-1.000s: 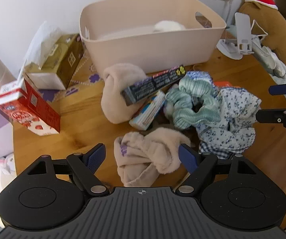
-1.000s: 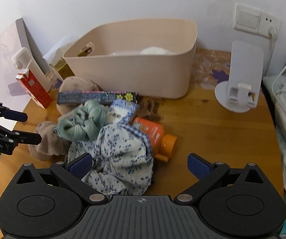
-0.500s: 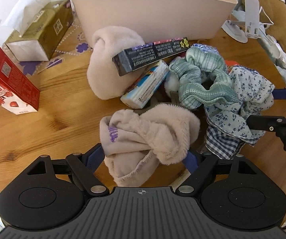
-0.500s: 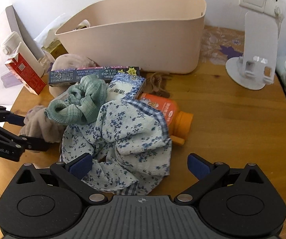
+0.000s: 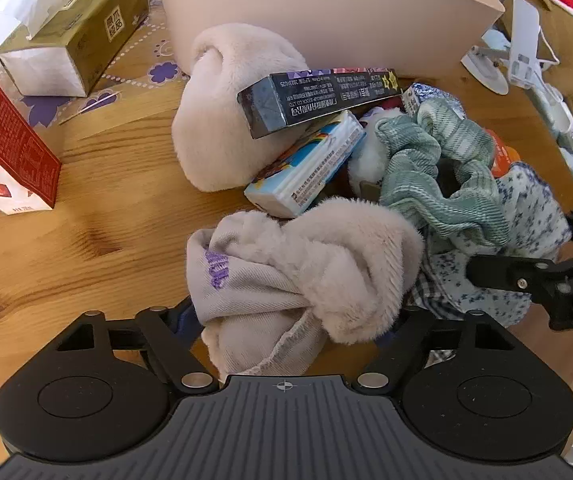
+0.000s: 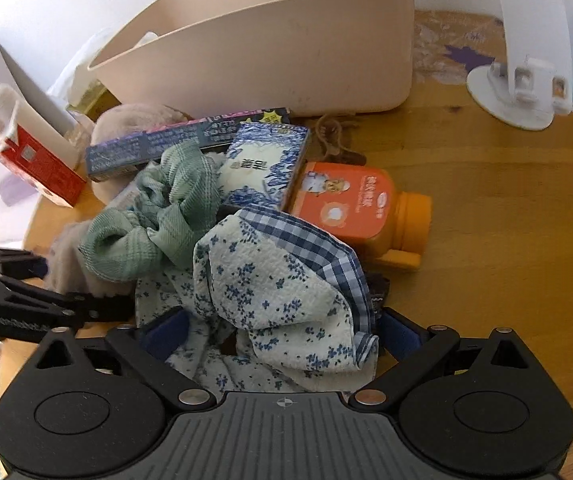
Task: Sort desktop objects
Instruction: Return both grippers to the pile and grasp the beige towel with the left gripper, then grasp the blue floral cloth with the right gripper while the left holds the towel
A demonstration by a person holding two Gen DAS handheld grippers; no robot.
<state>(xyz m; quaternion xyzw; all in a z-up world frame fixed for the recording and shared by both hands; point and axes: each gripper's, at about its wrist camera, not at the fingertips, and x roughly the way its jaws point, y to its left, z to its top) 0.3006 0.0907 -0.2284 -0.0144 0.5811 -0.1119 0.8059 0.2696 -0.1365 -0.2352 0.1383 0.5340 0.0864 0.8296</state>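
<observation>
A pile of things lies on the wooden table in front of a beige bin (image 5: pixel 326 12). My left gripper (image 5: pixel 286 320) is open with its fingers on either side of a crumpled beige fleece cloth (image 5: pixel 298 276). My right gripper (image 6: pixel 282 332) is open with its fingers on either side of a white blue-flowered cloth (image 6: pixel 278 296). A green scrunchie (image 6: pixel 158 224), a dark long box (image 5: pixel 318 96), a tissue pack (image 5: pixel 306 164), a blue-white packet (image 6: pixel 262 168) and an orange bottle (image 6: pixel 358 208) lie in the pile. A second beige cloth (image 5: pixel 222 108) lies by the bin.
A red carton (image 5: pixel 2 152) and a gold tissue box (image 5: pixel 74 28) stand at the left. A white phone stand (image 6: pixel 526 52) stands at the right of the bin. The right gripper's fingers show at the right edge of the left wrist view (image 5: pixel 546 280).
Both grippers have moved forward and down onto the pile. The left fingers now straddle the beige cloth and the right fingers straddle the flowered cloth. Both jaws stay open.
</observation>
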